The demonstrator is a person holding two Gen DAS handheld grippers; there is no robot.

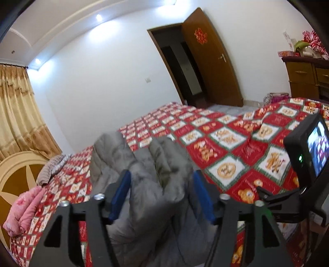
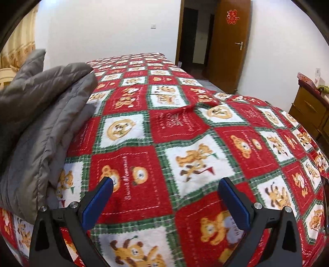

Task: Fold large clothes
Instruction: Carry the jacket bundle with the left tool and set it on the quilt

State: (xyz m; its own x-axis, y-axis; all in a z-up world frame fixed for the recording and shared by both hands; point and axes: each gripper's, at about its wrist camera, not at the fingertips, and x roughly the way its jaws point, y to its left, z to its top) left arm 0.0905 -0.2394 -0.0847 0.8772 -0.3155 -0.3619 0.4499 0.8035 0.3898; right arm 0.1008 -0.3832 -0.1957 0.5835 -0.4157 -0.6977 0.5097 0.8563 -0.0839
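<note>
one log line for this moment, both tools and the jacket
left tool: open, grey puffer jacket bunched between fingers | right tool: open, over bear-print bedspread, holding nothing | jacket: on bed's left side

Jacket (image 2: 39, 115) lies on the bedspread's (image 2: 185, 127) left side — doorway (image 2: 193, 35) behind the bed.

White walls (image 1: 102, 67) enclose the room, with recessed ceiling lights (image 1: 99, 17) lit at upper left of the left wrist view and gold curtains (image 1: 18, 106) at the left edge. A brown wooden door (image 2: 228, 45) bearing a red emblem (image 2: 232, 17) stands open at upper right of the right wrist view. A wooden dresser (image 1: 306, 79) occupies the right edge, and a bed with a red, white and green checked cover (image 2: 185, 127) fills the centre.
</note>
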